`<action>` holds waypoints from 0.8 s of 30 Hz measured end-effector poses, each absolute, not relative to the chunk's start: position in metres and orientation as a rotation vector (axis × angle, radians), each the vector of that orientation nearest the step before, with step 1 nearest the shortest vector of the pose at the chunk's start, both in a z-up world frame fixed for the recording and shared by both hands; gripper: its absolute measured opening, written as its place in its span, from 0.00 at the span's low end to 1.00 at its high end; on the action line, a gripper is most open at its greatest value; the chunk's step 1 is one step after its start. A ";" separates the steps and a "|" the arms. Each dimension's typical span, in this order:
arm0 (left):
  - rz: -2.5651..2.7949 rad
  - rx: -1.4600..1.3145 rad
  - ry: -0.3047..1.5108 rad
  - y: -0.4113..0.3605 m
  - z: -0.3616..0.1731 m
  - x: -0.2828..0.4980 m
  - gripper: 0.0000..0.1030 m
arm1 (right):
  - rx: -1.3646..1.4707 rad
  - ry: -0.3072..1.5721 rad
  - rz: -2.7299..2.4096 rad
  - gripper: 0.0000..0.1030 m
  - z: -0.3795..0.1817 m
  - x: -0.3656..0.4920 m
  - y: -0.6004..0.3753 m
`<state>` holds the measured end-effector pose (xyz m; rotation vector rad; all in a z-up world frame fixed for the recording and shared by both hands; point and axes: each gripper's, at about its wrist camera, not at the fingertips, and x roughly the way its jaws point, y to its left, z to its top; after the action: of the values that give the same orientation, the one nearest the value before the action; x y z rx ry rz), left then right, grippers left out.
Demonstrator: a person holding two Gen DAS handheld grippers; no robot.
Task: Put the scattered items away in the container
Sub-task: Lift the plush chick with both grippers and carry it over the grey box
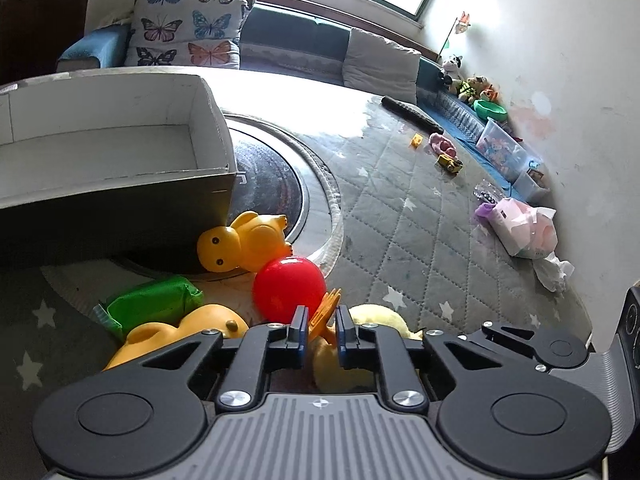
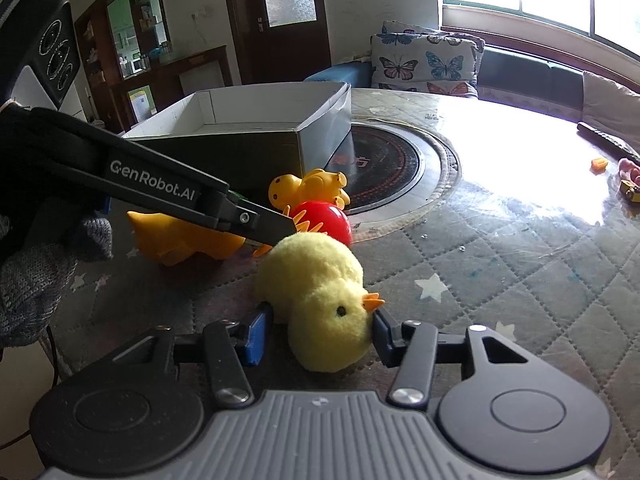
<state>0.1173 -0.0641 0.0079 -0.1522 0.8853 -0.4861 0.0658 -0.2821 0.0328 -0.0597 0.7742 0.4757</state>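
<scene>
The left tool (image 1: 318, 330) pinches the chick's orange feet (image 1: 326, 312); the right tool (image 2: 318, 330) squeezes the yellow chick (image 2: 320, 292).

Black linkage grippers (image 2: 316, 332) with blue-padded fingers (image 2: 256, 334), silver screws, ribbed grey housing, "GenRobot.AI" lettering; grey knitted glove (image 2: 36, 280).

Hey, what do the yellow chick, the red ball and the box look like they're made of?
Chick: plush fabric, judging by its fuzzy, matte surface; the beak looks like felt. Ball: probably smooth hard plastic, glossy, with bright highlights. Box: likely cardboard, with thin flat walls and folded corners, white inside, dark and slightly shiny outside.
</scene>
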 end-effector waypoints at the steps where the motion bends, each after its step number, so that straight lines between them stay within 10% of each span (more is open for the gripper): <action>1: -0.488 -0.148 0.882 -0.064 0.008 0.116 0.13 | -0.061 0.773 0.475 0.50 0.033 0.065 -0.282; 24: -0.329 -0.142 0.652 -0.005 0.075 0.169 0.13 | -0.119 0.580 0.545 0.49 0.095 0.140 -0.217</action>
<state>0.1686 -0.0047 0.0752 -0.1423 0.6520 -0.3290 0.1404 -0.2170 0.0949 -0.1187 0.5801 0.5448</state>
